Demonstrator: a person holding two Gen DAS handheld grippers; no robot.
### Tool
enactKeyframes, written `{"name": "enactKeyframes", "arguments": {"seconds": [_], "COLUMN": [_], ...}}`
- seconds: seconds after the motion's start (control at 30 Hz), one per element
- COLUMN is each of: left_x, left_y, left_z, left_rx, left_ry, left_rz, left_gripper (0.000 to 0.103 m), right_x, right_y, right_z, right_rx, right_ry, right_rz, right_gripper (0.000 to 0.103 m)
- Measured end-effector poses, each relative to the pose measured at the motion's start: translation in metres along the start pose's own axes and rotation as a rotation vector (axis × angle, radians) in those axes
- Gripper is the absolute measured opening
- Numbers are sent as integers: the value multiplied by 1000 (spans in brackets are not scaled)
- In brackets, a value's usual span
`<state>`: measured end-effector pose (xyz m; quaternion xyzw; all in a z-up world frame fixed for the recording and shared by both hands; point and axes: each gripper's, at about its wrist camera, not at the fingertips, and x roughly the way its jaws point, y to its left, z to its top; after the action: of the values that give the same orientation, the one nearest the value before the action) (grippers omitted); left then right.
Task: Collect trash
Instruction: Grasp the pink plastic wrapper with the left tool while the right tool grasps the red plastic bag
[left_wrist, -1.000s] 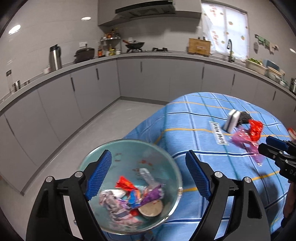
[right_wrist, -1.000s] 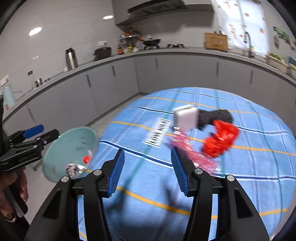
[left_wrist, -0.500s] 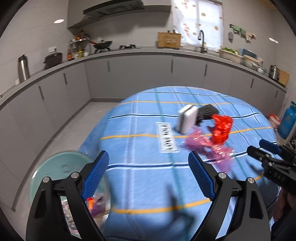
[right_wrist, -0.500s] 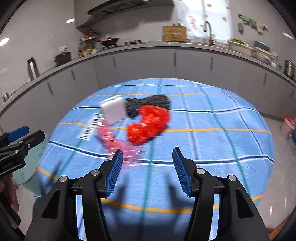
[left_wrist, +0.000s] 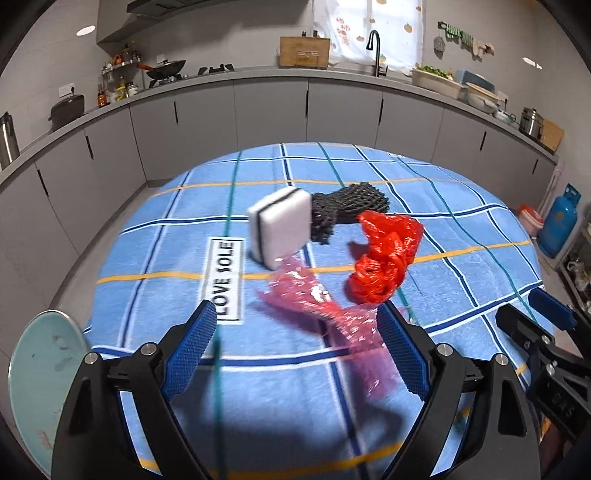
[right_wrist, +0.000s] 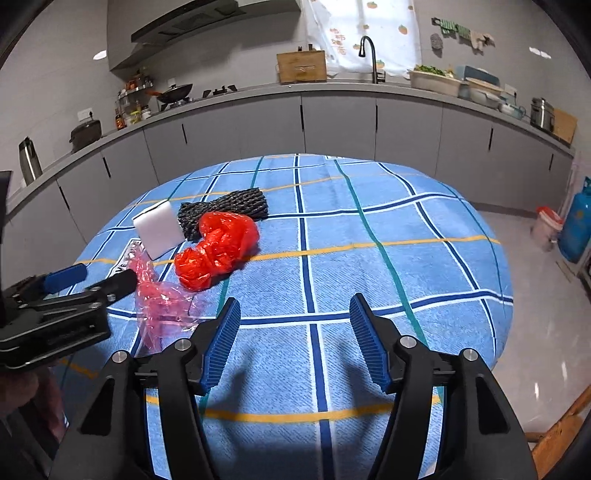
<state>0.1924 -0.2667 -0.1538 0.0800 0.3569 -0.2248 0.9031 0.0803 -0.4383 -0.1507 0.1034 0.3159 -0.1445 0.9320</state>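
On the blue checked tablecloth (left_wrist: 461, 236) lie a crumpled red plastic bag (left_wrist: 384, 258), a pink clear wrapper (left_wrist: 325, 314), a white sponge block (left_wrist: 280, 225) and a black mesh net (left_wrist: 347, 210). My left gripper (left_wrist: 295, 347) is open and empty, just short of the pink wrapper. My right gripper (right_wrist: 295, 343) is open and empty over bare cloth, to the right of the red bag (right_wrist: 216, 251) and pink wrapper (right_wrist: 162, 302). The teal bowl (left_wrist: 40, 373) sits at the far left edge of the left wrist view; its contents are hidden.
A "LOVE SOLE" label (left_wrist: 225, 280) is sewn on the cloth. Grey kitchen cabinets (right_wrist: 332, 125) curve around behind the table. A blue gas cylinder (right_wrist: 576, 225) and a small bin (right_wrist: 548, 225) stand on the floor at right.
The left gripper swung right, from over the bowl of trash to face the pink wrapper and red bag. The right gripper also turned right, so the trash now lies to its left.
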Motion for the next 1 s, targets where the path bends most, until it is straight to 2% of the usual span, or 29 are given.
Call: {"name": "enactKeyframes", "arguments": {"seconds": [0.2,0.37,0.4,0.5,0.6,0.8,1.0], "left_x": [19,20,19,14,5,-17,-35], "left_y": [-14,-20,-20,-15,-5,24,57], "left_z": [-2,-3,-4,-7,-10,-8,0], "left_rx": [37,71,76,79,71,55,46], "left_ry": [50,84,89,95,89,54,-11], "left_rz": [-13,-96,-112,-137,-150,-130,-32], "left_gripper": [84,45,34,31,15,11,6], "right_x": [3,7,7,9,12,18,43], "right_y": [-3,0,0,5,9,21,51], "right_z": [0,2,3,5,6,14,35], "right_rx": [13,12,13,12,5,8,-3], "right_ry": [8,17,18,20,21,20,49], "right_rz": [10,26,27,33,38,56,103], "right_gripper": [62,62,62,62,66,66,66]}}
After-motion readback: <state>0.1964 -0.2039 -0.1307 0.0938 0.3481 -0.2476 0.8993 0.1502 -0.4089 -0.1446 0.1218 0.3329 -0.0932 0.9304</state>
